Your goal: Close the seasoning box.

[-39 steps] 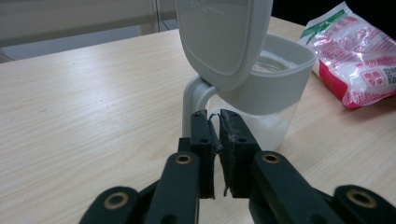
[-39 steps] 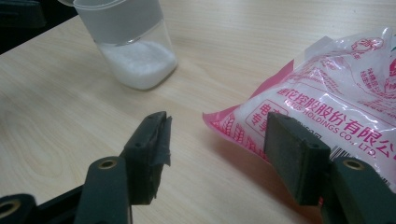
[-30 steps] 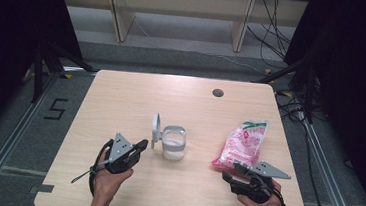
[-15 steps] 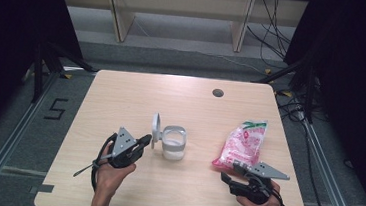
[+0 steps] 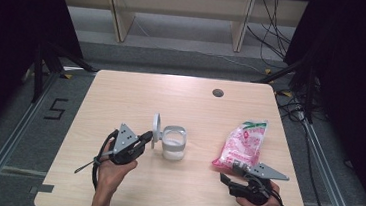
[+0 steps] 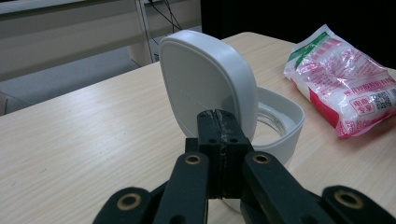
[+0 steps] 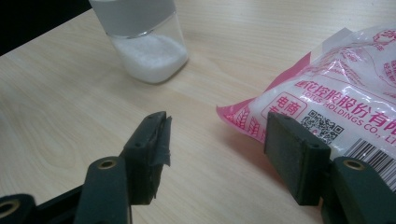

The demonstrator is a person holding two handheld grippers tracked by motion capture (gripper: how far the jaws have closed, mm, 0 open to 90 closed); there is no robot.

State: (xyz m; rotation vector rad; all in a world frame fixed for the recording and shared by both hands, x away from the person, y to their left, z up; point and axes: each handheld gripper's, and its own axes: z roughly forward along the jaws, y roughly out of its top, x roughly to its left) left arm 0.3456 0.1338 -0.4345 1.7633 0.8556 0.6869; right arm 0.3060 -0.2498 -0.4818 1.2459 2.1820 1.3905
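A clear jar (image 5: pixel 173 143) with a white collar stands mid-table, a little white powder in its bottom (image 7: pixel 147 51). Its hinged white lid (image 5: pixel 155 128) (image 6: pixel 205 79) stands up open on the jar's left. My left gripper (image 5: pixel 146 138) (image 6: pixel 219 119) is shut with nothing between its fingers, its tips right at the lid's lower outer face; I cannot tell whether they touch. A pink and white sealed bag (image 5: pixel 245 143) (image 7: pixel 336 93) (image 6: pixel 345 84) lies to the right. My right gripper (image 5: pixel 229 171) (image 7: pixel 219 128) is open just before the bag's near corner, one finger beside it.
The wooden table (image 5: pixel 121 97) has a small round hole (image 5: pixel 217 92) near its far edge. Beyond the table stand pale shelving legs (image 5: pixel 118 22) and loose cables on the floor. Metal rails run along both sides of the table.
My left gripper has edged slightly forward toward the lid, and its trailing cable has shifted. The right gripper, jar and bag are where they were.
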